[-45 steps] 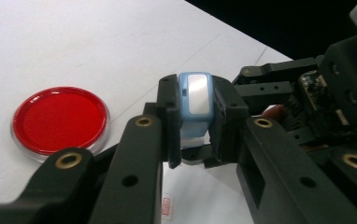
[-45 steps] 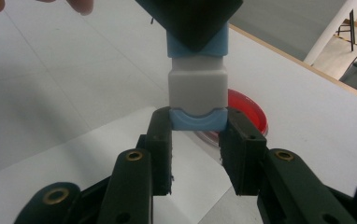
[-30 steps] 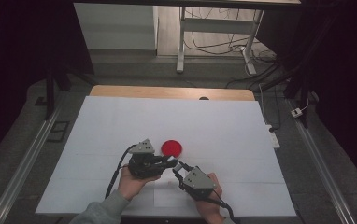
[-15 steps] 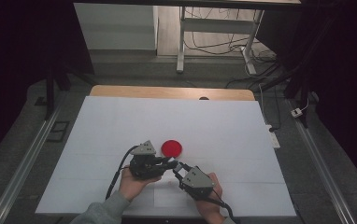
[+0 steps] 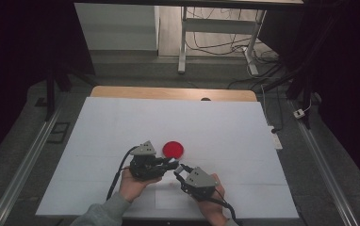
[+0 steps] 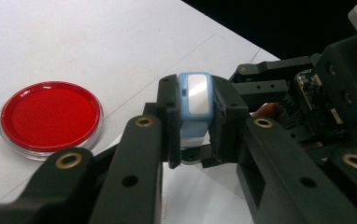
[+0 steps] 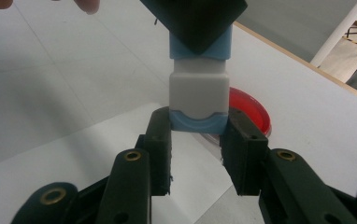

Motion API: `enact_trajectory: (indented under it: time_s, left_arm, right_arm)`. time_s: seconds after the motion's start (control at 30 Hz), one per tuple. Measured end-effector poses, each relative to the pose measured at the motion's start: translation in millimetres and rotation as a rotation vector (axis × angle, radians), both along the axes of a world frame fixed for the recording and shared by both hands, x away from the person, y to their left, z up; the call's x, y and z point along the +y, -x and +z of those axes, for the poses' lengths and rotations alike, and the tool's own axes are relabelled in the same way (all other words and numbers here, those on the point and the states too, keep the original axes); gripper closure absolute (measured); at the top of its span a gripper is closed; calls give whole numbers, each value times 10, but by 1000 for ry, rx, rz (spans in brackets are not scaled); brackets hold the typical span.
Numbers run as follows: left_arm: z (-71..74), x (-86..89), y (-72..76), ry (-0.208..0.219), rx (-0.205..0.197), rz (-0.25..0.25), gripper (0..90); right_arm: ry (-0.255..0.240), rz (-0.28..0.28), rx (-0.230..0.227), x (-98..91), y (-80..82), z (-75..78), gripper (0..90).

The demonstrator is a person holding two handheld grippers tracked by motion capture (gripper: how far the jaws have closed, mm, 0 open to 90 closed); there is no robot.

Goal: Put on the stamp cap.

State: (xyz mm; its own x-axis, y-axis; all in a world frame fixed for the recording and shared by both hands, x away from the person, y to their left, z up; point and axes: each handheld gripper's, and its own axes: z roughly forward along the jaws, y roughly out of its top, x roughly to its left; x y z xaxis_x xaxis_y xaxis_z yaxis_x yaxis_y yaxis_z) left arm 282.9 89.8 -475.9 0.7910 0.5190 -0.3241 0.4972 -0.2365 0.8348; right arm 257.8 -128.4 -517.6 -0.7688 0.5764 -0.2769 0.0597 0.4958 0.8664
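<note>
Between the fingertips of both grippers, above the near middle of the white table [image 5: 121, 122], sits a small blue-and-white block [image 6: 194, 100].

Left gripper [image 5: 171, 163]: fingers together on the block's light blue end, one pad against each side face. In the left gripper view the block stands upright between the pads, with a pale rectangular panel facing the camera. The left hand [image 5: 133, 183] holds the gripper body, which carries a grey three-cornered plate on top.

Right gripper [image 5: 180, 170]: in the right gripper view the fingers [image 7: 160, 140] flank the block's lower blue cap, with the white middle section just above the fingertips and the upper blue section running into the black jaws of the left gripper. The pads lie against or very near the cap; a thin gap cannot be ruled out on the picture alone. The jaws have just eased a little wider, the cap staying between them. The right hand [image 5: 211, 205] is at the near table edge.

Both sets of fingertips meet at the block, tip to tip, in the high view.

A red dish [image 5: 173, 149] with a clear rim lies flat on the table just beyond the fingertips, to the left of the left gripper's fingers in its own view, and behind the block in the right gripper view. It touches neither gripper.
</note>
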Motion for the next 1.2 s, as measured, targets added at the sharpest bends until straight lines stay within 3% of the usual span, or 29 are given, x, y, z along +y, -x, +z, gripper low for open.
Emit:
enact_trajectory:
  time_s: [0.37, 0.47, 0.73, 1.2]
  left_arm:
    - [13, 37, -5, 7, -3, 6, 761]
    - [18, 53, -7, 1, -8, 9, 762]
    - [29, 111, -19, -15, -15, 20, 762]
    - [78, 215, -27, -18, -32, 39, 762]
  right_arm:
    - [0, 3, 40, -4, -27, -24, 556]
    - [-7, 9, 69, -45, -49, -22, 535]
    - [-25, -15, 141, -298, -143, 11, 494]
    - [-43, -59, 193, -810, -214, 91, 470]
